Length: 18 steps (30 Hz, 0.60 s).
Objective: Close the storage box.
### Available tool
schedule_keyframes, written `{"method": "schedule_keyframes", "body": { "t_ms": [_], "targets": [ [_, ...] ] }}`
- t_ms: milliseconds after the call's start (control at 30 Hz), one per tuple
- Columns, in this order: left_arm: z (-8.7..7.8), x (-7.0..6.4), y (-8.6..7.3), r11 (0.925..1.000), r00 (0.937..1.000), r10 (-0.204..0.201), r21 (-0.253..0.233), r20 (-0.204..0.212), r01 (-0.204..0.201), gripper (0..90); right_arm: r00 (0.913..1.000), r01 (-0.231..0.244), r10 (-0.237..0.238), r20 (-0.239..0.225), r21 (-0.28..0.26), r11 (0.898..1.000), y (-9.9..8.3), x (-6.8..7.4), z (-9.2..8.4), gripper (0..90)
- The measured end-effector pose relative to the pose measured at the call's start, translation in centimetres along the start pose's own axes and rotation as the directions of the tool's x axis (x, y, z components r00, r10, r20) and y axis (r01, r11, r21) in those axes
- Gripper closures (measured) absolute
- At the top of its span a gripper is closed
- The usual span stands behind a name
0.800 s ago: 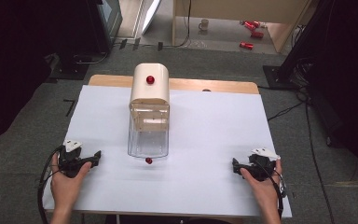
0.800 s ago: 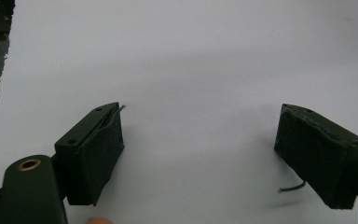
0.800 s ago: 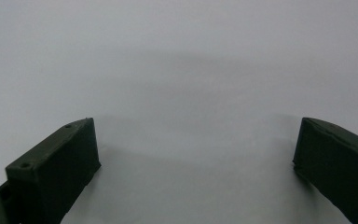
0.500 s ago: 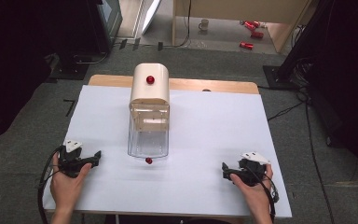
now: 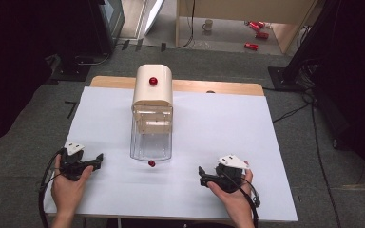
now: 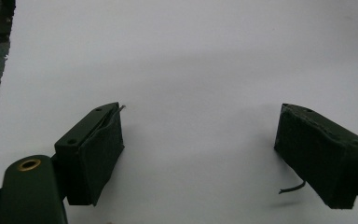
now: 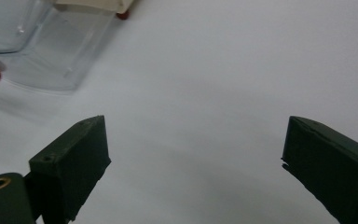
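- Fingers (image 6: 93, 158) of L gripper (image 5: 97, 159) wide apart, nothing btwn; left of clear container (image 5: 151, 137).
- R gripper (image 5: 202, 176) jaws wide, empty; right of container, near its red knob (image 5: 151, 163).

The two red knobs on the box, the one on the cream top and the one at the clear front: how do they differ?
The top knob sits high on the curved cream cover, at the far end; the front knob sits low at the clear drawer, just above the white table, nearest the person. The top knob looks larger than the front knob. Both are round, glossy and red.
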<state>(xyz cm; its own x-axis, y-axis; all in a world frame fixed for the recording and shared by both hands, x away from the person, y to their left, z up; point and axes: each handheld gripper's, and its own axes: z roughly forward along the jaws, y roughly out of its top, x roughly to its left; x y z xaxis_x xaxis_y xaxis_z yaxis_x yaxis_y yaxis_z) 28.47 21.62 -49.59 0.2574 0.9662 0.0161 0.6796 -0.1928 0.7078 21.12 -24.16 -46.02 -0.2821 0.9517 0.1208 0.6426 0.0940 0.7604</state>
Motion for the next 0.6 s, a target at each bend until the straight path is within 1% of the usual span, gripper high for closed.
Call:
{"method": "schedule_keyframes", "body": {
  "t_ms": [100, 200, 233, 333, 400, 433, 600],
  "targets": [
    [0.0, 0.0, 0.0, 1.0, 1.0, 0.0, 0.0, 0.0, 0.0, 15.1, 0.9997, 0.008, -0.008, -0.021, -0.004, 1.0, 0.4, 1.3, 0.4, 7.7],
    [0.0, 0.0, 0.0, 1.0, 1.0, -0.001, 0.0, 0.0, 0.001, 15.1, 0.9989, 0.022, -0.023, -0.041, -0.017, 1.0, 0.7, 2.5, 0.5, 13.2],
    [0.0, 0.0, 0.0, 1.0, 1.0, -0.001, 0.0, 0.0, 0.001, 15.1, 0.9984, 0.026, -0.027, -0.05, -0.018, 0.999, 0.8, 2.9, 0.6, 13.3],
    [0.0, 0.0, 0.0, 1.0, 1.0, -0.001, 0.0, 0.0, 0.001, 15.1, 0.9955, 0.056, -0.058, -0.076, -0.023, 0.998, 1.2, 4.3, 0.8, 13.6],
    [0.0, 0.0, 0.0, 1.0, 1.0, -0.002, 0.001, 0.001, 0.002, 15.1, 0.9941, 0.07, -0.072, -0.08, -0.034, 0.997, 1.5, 5.2, 0.8, 14.6],
    [0.0, 0.0, 0.0, 1.0, 1.0, -0.002, 0.001, 0.001, 0.002, 15.1, 0.9937, 0.073, -0.076, -0.083, -0.04, 0.997, 1.5, 5.4, 0.8, 15.0],
    [0.0, 0.0, 0.0, 1.0, 1.0, -0.002, 0.0, 0.001, 0.002, 15.1, 0.9887, 0.078, -0.084, -0.124, -0.051, 0.996, 1.9, 7.2, 0.8, 17.2]
  ]
}}
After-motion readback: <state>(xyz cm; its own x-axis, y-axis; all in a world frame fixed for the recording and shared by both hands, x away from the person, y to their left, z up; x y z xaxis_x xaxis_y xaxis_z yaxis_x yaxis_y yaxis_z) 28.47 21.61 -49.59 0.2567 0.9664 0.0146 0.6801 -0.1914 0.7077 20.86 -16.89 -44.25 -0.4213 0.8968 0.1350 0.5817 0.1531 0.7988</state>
